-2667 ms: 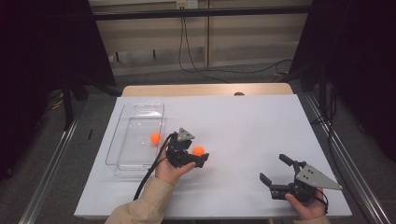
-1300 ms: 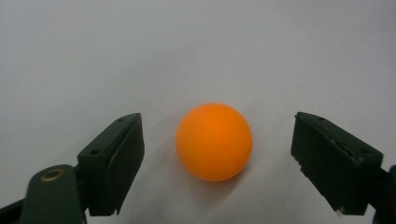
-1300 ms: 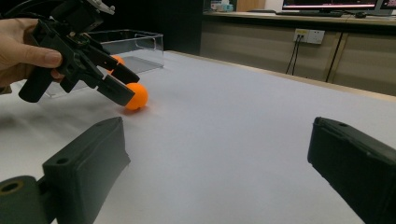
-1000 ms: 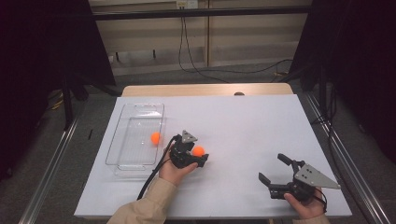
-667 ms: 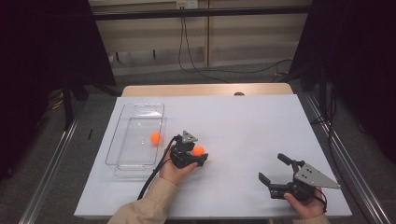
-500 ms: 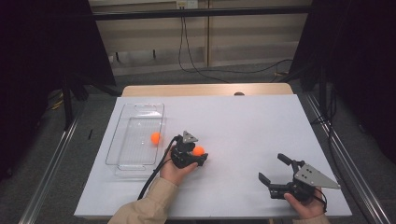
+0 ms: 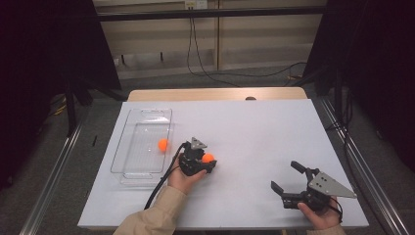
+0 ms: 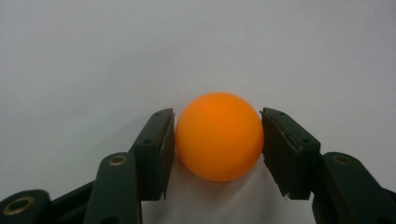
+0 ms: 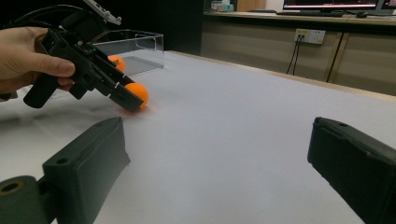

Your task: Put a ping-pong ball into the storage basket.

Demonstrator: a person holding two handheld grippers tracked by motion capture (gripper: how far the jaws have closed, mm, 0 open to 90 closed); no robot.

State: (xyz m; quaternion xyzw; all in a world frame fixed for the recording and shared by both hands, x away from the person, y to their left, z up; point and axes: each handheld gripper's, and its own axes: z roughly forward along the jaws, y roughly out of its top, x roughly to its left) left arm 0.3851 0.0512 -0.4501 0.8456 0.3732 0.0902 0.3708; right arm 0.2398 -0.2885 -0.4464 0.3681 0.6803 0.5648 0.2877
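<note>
White table (image 7: 254,127), clear tray (image 7: 143,143) at its left, one orange ball (image 7: 163,144) inside.
Left gripper (image 8: 217,140) has just been closing onto a second ball (image 8: 218,135) beside the tray, pads touching its widest part; light, smooth, likely to squirt out. Right gripper (image 7: 289,177) gapes, empty.

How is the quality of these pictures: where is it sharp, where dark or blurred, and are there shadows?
High view: the white table is evenly lit, its surroundings nearly black. Left gripper view: the orange ball is sharp, with a soft shadow beneath; the pads look to touch it. Right gripper view: its own jaws are blurred, while the left gripper and the clear tray are sharper.
</note>
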